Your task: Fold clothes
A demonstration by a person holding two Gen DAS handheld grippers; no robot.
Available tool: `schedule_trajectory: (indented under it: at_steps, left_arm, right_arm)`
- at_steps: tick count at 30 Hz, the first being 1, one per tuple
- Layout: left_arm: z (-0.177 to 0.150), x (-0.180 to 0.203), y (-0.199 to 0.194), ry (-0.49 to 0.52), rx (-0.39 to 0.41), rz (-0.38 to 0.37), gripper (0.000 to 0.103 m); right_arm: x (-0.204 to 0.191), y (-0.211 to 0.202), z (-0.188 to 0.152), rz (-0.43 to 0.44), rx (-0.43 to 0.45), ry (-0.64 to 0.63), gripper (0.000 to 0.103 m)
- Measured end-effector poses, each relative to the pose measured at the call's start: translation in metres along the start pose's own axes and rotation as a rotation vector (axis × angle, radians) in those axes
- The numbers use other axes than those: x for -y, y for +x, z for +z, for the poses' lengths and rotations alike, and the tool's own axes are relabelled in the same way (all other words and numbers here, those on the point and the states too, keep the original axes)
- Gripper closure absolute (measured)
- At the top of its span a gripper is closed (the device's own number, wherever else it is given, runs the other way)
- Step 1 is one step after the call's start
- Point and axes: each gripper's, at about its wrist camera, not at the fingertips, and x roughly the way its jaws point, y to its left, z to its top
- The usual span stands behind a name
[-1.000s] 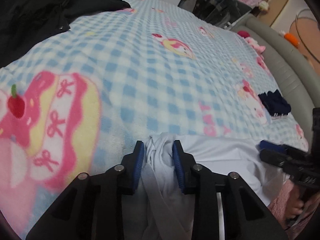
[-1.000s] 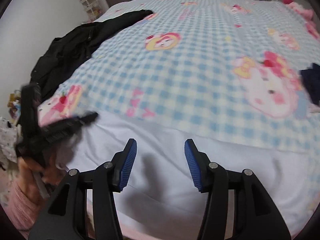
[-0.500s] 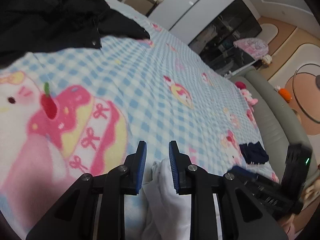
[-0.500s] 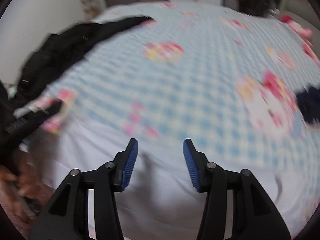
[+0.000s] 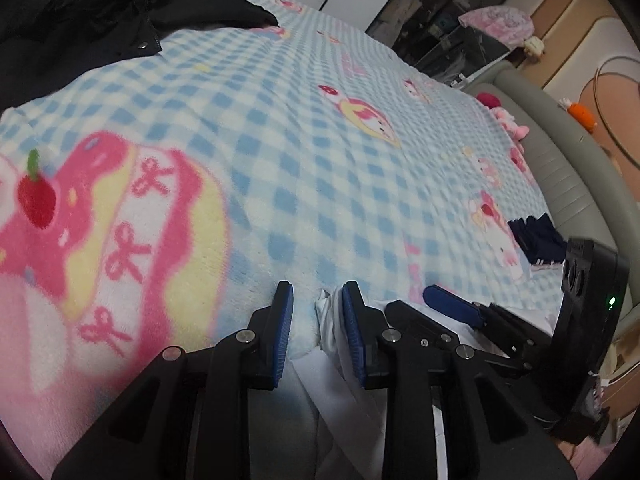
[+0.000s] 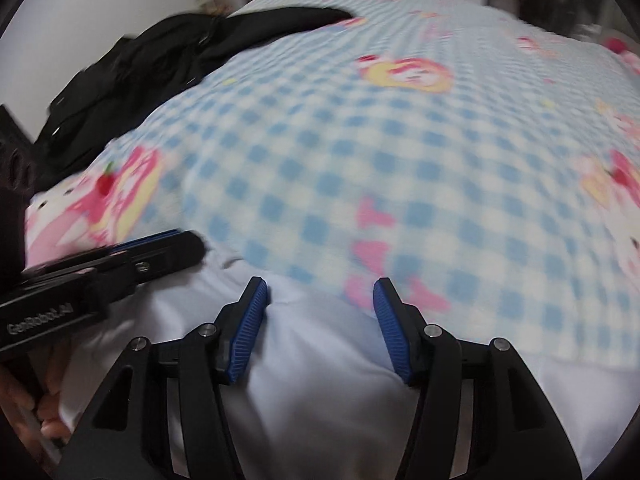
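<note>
A white, thin cotton garment [image 6: 320, 380] lies at the near edge of a bed, on a fleecy blanket [image 5: 280, 140] checked in pale blue and white with pink and yellow cartoon prints. Its far hem runs across the blanket just ahead of both tools, and the rest of it falls toward the cameras.

The left tool [image 5: 314, 292] points down at the garment's left end. Its jaws have just been opening and now stand a little apart. A bunched fold of the white cloth sits between them, lying against the right-hand blue pad [image 5: 352, 320], while bare blanket shows in the gap on the other side, so the cloth is no longer pinched.

The right tool [image 6: 320, 284] is spread wide over the middle of the garment. Its blue ribbed fingers hang above smooth white cloth, and nothing is gripped between them. In the right wrist view, which is blurred, the left tool lies low at the left edge, with the person's fingers [image 6: 48, 400] wrapped around its handle.

A crumpled black jacket with snap buttons [image 5: 100, 12] is heaped at the far left corner of the bed. A small folded navy garment [image 5: 536, 240] rests well apart on the right side of the blanket, near the bed's grey padded edge [image 5: 560, 168].
</note>
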Motion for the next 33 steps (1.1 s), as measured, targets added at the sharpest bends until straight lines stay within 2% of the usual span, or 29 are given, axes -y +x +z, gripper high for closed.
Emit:
schedule_trajectory:
  at_steps: [2,5,6,8,11,14,16,19,22,24,27,29,30,31,32,33]
  left_arm:
    - [0.001,-0.002,-0.004,-0.015,0.019,-0.033,0.075]
    - [0.000,0.009,-0.009,0.032,0.034,-0.088,0.077]
    - [-0.002,0.016,-0.007,0.071,0.020,-0.073,0.077]
    - [-0.005,0.023,0.002,0.156,-0.010,0.081,0.072]
    - [-0.001,0.009,-0.009,0.067,0.023,0.065,0.072]
    - [-0.004,0.011,-0.033,0.081,0.089,0.011,0.072]
    - [-0.013,0.018,-0.044,0.112,0.097,-0.007,0.072]
    - [-0.027,0.044,-0.066,0.189,0.156,-0.051,0.072]
    - [-0.039,0.082,-0.075,0.293,0.166,-0.095,0.068]
    - [-0.052,0.101,-0.064,0.352,0.096,-0.045,0.066]
    - [-0.067,0.099,-0.044,0.367,-0.004,0.113,0.064]
    - [-0.067,0.078,-0.050,0.284,-0.015,0.140,0.065]
    - [-0.065,0.068,-0.055,0.237,-0.012,0.145,0.071]
    - [-0.064,0.058,-0.061,0.196,-0.006,0.163,0.073]
    - [-0.063,0.049,-0.065,0.176,0.006,0.234,0.073]
    - [-0.064,0.039,-0.067,0.151,0.018,0.301,0.070]
  right_arm:
    - [0.007,-0.004,-0.006,-0.034,0.041,0.050,0.047]
    - [0.012,-0.005,-0.010,-0.030,0.053,0.074,0.047]
    - [0.013,-0.006,-0.010,-0.023,0.050,0.073,0.047]
    - [0.016,-0.009,-0.008,-0.002,0.042,0.078,0.047]
    - [0.026,-0.033,-0.006,0.047,0.024,0.120,0.047]
    - [0.044,-0.079,-0.013,0.032,0.059,0.126,0.045]
    - [0.059,-0.106,-0.021,-0.019,0.061,0.099,0.044]
    - [0.087,-0.124,-0.041,-0.118,0.003,0.090,0.042]
    - [0.114,-0.138,-0.071,-0.123,0.015,0.145,0.042]
    - [0.124,-0.143,-0.084,-0.119,0.034,0.195,0.042]
    - [0.136,-0.156,-0.097,-0.165,0.082,0.240,0.042]
    - [0.147,-0.164,-0.102,-0.222,0.121,0.268,0.042]
    - [0.155,-0.165,-0.105,-0.245,0.117,0.284,0.042]
    - [0.165,-0.164,-0.109,-0.265,0.096,0.300,0.042]
    - [0.175,-0.163,-0.113,-0.285,0.074,0.315,0.042]
    - [0.184,-0.160,-0.119,-0.291,0.056,0.327,0.037]
